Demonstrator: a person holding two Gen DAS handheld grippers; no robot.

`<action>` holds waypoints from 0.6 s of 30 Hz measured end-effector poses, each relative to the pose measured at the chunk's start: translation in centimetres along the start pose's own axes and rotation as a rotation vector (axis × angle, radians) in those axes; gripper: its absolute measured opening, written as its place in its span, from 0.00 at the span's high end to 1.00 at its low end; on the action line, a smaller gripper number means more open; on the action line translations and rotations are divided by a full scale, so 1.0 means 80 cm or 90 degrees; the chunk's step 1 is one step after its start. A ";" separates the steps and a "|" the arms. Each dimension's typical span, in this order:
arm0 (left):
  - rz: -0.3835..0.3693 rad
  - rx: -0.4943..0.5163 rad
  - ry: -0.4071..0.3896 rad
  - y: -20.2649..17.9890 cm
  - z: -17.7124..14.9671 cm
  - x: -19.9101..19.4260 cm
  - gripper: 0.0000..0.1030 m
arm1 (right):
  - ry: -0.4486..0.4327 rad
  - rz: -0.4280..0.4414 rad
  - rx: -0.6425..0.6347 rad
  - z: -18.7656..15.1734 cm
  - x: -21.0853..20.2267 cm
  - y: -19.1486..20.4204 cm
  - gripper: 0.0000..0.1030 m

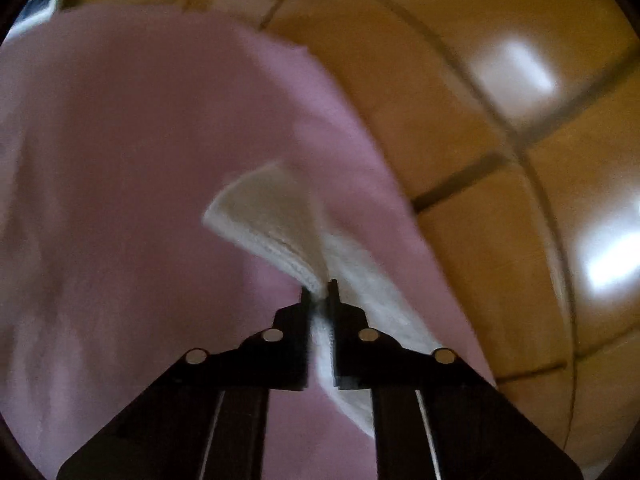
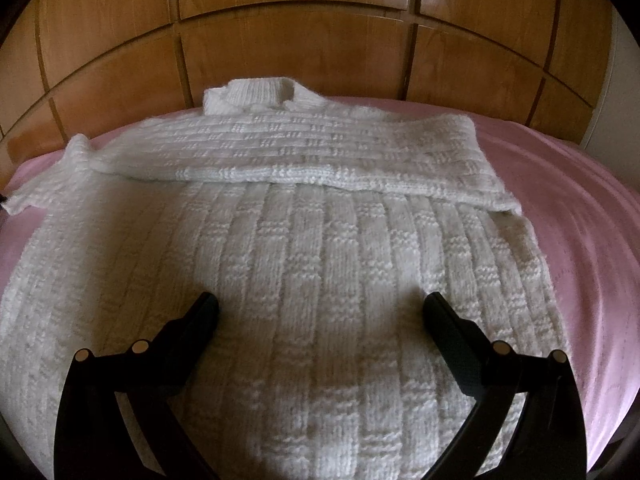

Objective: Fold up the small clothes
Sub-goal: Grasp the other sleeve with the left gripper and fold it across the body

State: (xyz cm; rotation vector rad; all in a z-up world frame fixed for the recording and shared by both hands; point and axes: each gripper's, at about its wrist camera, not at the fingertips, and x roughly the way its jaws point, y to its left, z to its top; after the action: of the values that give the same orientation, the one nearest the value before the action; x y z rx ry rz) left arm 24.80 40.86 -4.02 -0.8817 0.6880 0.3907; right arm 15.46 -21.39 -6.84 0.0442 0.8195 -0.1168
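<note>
A white knitted sweater lies flat on a pink bedsheet, collar toward the headboard, with one sleeve folded across the chest. My right gripper is open and empty, hovering just above the sweater's body. In the left wrist view, my left gripper is shut on a white knitted edge of the sweater, lifted over the pink sheet. That view is blurred. Which part of the sweater it holds is unclear.
A wooden panelled headboard stands right behind the bed and also shows in the left wrist view. Pink sheet lies bare to the right of the sweater. A white wall strip is at far right.
</note>
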 end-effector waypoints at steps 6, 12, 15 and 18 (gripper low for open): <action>-0.154 0.122 -0.023 -0.110 -0.035 -0.081 0.95 | -0.001 0.001 0.001 0.000 0.001 -0.001 0.02; -0.314 0.216 0.051 -0.215 -0.146 -0.122 0.95 | -0.002 0.002 0.003 0.000 0.000 -0.001 0.02; -0.367 0.286 0.111 -0.260 -0.230 -0.123 0.95 | -0.002 0.005 0.008 0.001 0.001 -0.001 0.02; -0.381 0.354 0.199 -0.290 -0.310 -0.103 0.95 | -0.001 0.012 0.017 0.002 0.001 -0.002 0.02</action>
State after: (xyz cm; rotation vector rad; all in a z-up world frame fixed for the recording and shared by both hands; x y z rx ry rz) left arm 22.64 6.93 3.88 -0.5752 0.7295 -0.4688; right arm 15.58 -21.60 -6.80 0.0768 0.8151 -0.1105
